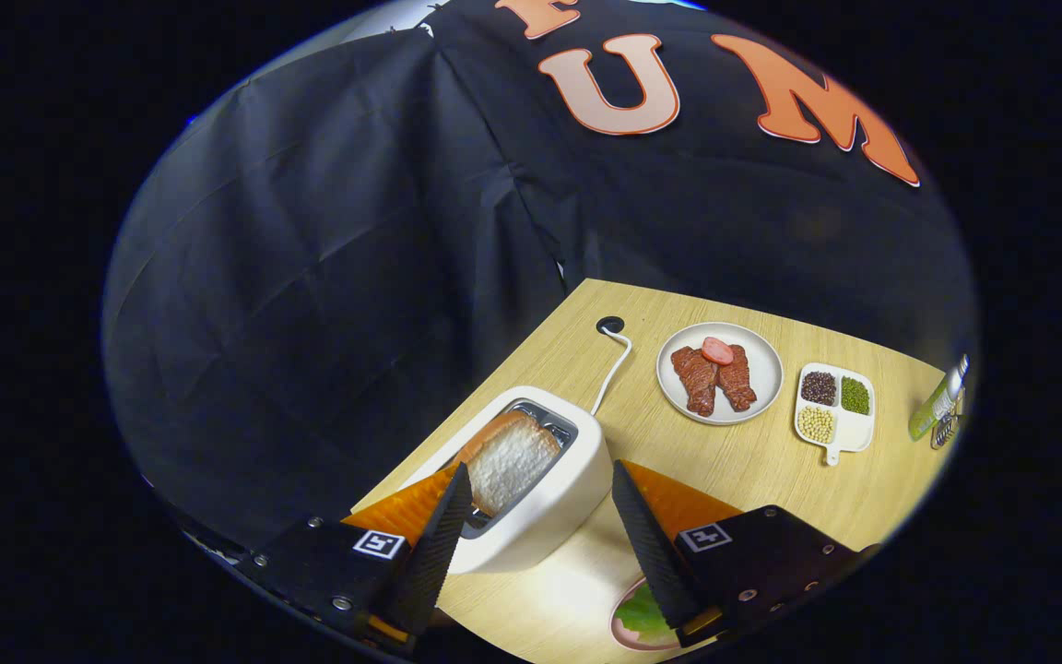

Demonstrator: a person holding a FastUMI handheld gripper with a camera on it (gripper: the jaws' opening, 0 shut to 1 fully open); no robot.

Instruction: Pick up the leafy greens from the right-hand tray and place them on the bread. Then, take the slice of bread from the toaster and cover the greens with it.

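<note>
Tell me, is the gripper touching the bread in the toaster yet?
Apart. In the gripper view the open gripper straddles the toaster; its fingers are clear of the bread.

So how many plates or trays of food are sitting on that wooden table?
3 show. A round white plate of brown meat lies beyond the white toaster. A white divided tray of beans sits beside it. A pink plate of greens lies under the open gripper, partly hidden.

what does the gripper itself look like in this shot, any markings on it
The gripper has two long, tapering jaws with ribbed, serrated inner faces. Each jaw is carried on a dark, boxy block fastened with small silver screws, and each block bears a square black-and-white tag marker on top. Bright orange ridged panels sit behind the jaws. No cables or sleeves are visible on it.
</note>
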